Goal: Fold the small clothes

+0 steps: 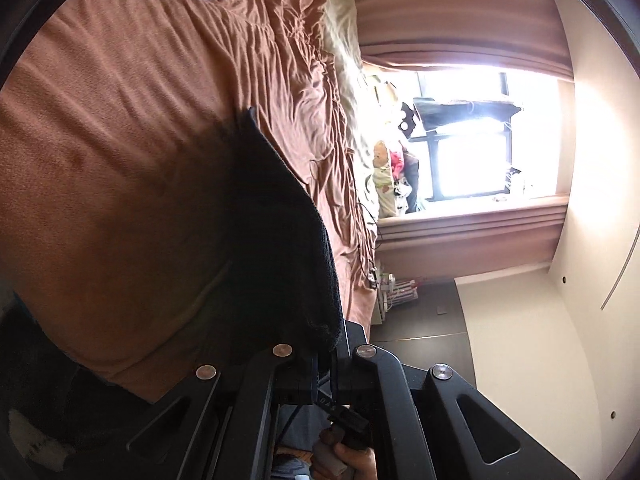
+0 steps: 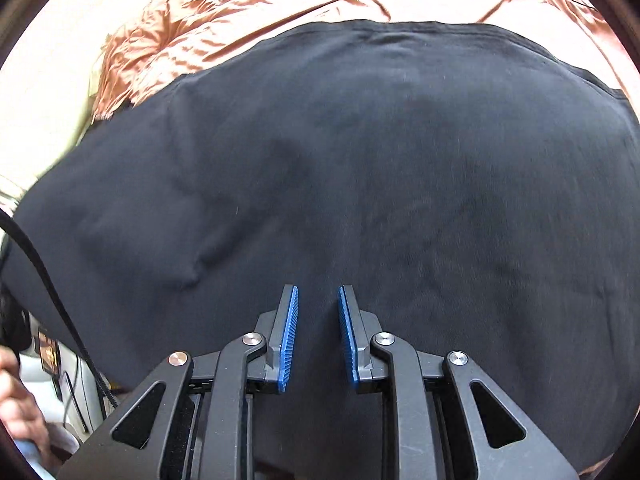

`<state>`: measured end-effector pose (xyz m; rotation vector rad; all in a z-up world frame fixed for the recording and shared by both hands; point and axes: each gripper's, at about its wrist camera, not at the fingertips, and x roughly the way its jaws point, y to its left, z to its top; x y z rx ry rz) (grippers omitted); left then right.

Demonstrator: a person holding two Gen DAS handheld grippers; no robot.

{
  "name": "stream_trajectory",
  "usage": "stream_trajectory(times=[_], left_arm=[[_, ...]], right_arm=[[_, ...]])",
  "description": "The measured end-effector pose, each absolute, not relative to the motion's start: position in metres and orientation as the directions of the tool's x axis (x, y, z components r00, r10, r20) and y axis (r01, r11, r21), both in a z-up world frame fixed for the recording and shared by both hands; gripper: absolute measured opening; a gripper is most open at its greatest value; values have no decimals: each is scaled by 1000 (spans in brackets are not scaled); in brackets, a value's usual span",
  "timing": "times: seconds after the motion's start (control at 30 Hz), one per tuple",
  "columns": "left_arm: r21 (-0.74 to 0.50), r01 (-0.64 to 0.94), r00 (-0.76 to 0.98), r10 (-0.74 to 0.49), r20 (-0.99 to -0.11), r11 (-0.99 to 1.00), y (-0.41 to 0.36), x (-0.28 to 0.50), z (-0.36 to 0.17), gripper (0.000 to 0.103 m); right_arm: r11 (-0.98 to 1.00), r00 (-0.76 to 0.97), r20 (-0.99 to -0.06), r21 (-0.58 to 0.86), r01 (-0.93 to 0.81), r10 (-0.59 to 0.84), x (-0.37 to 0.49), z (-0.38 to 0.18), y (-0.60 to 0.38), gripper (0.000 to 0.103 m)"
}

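The black garment (image 2: 360, 184) lies spread nearly flat on the rust-coloured bedspread (image 2: 248, 4). In the right wrist view it fills most of the frame, with its far hem running across the top and the bedspread showing beyond it.

Right gripper (image 2: 318, 300): the jaws stand parted, with a clear gap between the two blue ribbed pads (image 2: 289, 336). Nothing is between them. The gripper sits over the middle of the cloth, fingertips pointing toward the far hem; whether the tips touch the fabric cannot be told. A shallow crease lies in the cloth to the left of the fingers.

Left gripper (image 1: 326, 344): the camera is rolled on its side, so the window (image 1: 468, 136) and curtains (image 1: 460, 24) appear sideways. The jaws are drawn together on a fold of the black garment. The pinched cloth rises from the fingertips as a dark pointed flap, lifted clear of the bedspread, which lies behind it. The pads themselves are hidden by the fabric.

A hand (image 1: 352, 460) shows at the lower edge, behind the left gripper's linkage.
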<state>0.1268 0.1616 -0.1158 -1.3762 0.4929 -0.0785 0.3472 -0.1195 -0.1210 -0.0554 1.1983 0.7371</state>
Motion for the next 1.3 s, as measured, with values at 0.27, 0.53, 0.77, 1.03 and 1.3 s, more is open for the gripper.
stream_trajectory(times=[0.27,0.53,0.77,1.03,1.3], left_arm=[[-961,-170,891,-383,-244,217,151,151,-92,2],[-965,-116,879,-428,-211,236,138,174,-67,2],[-964,-92,861,-466,-203,250,120,191,-56,2],[-962,-69,822,-531,-206,265,84,218,-47,2],[-957,-45,759,-614,-219,285,34,257,-42,2]], right_arm=[[755,122,-852,373,-539,508,328,-125,-137,9],[720,65,-849,401,-566,524,308,-127,-151,9],[701,86,-802,458,-547,591,305,-109,-186,9],[706,209,-720,505,-497,662,300,-74,-248,10],[719,317,-657,534,-445,684,284,-54,-313,55]])
